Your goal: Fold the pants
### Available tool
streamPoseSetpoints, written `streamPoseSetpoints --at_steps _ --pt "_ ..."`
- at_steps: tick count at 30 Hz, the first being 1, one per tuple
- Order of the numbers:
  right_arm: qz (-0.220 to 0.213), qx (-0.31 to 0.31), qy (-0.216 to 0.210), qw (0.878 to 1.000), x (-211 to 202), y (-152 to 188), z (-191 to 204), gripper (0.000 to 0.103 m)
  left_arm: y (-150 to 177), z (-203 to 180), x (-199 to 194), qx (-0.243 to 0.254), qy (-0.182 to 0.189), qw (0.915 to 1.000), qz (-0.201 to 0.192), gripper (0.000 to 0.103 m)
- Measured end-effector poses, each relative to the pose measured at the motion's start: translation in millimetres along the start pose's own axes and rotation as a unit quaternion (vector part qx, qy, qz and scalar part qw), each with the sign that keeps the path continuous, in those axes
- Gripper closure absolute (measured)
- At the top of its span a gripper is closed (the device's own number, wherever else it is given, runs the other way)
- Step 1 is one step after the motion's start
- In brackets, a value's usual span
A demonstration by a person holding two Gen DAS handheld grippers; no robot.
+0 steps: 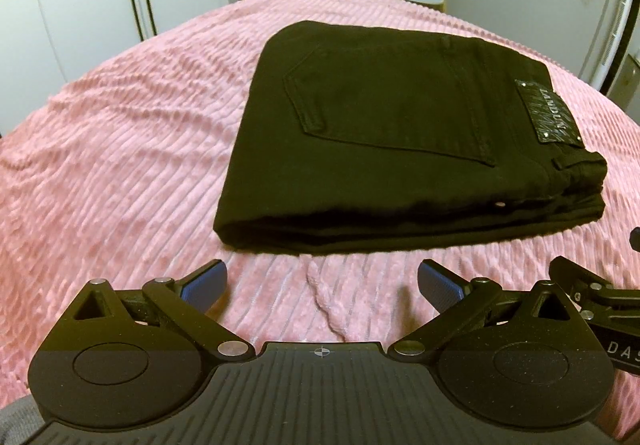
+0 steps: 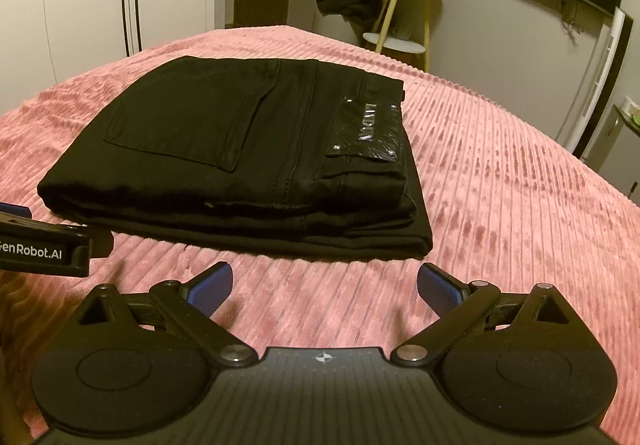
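The black denim pants (image 1: 400,141) lie as a compact rectangular stack of several layers on the pink ribbed plush bedspread (image 1: 120,165), back pocket (image 1: 384,105) and glossy black brand patch (image 1: 548,113) facing up, waistband end to the right. The folding looks finished, or all but finished: the layers sit fairly square, with only the lowest layer jutting slightly past the waistband edge in the right wrist view. Any next move would call for no more than nudging that edge flush or drawing both tools away without dragging the stack. The left gripper (image 1: 322,281) hovers just in front of the pants, jaws spread wide and holding nothing; the right gripper (image 2: 324,283) hovers likewise beside it, jaws spread and empty, neither touching the cloth. Beyond the pants, past the far edge of the bedspread, a small round side table with pale wooden legs (image 2: 404,9) carries a crumpled dark garment (image 2: 348,1). Nothing lies between the grippers and the pants.
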State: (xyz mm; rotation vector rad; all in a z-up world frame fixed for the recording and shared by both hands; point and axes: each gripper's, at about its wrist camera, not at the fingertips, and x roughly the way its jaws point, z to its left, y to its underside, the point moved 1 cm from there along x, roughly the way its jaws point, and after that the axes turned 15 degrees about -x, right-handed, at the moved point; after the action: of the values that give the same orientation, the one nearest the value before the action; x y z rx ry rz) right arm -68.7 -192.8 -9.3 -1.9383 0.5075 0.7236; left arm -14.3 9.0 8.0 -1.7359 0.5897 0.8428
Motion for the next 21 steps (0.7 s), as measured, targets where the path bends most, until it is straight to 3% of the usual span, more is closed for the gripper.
streamPoseSetpoints --at_steps 21 --pt "-0.004 0.011 -0.001 1.0 -1.6 0.6 -3.1 0.004 1.1 -0.5 1.8 0.004 -0.002 1.0 0.004 0.0"
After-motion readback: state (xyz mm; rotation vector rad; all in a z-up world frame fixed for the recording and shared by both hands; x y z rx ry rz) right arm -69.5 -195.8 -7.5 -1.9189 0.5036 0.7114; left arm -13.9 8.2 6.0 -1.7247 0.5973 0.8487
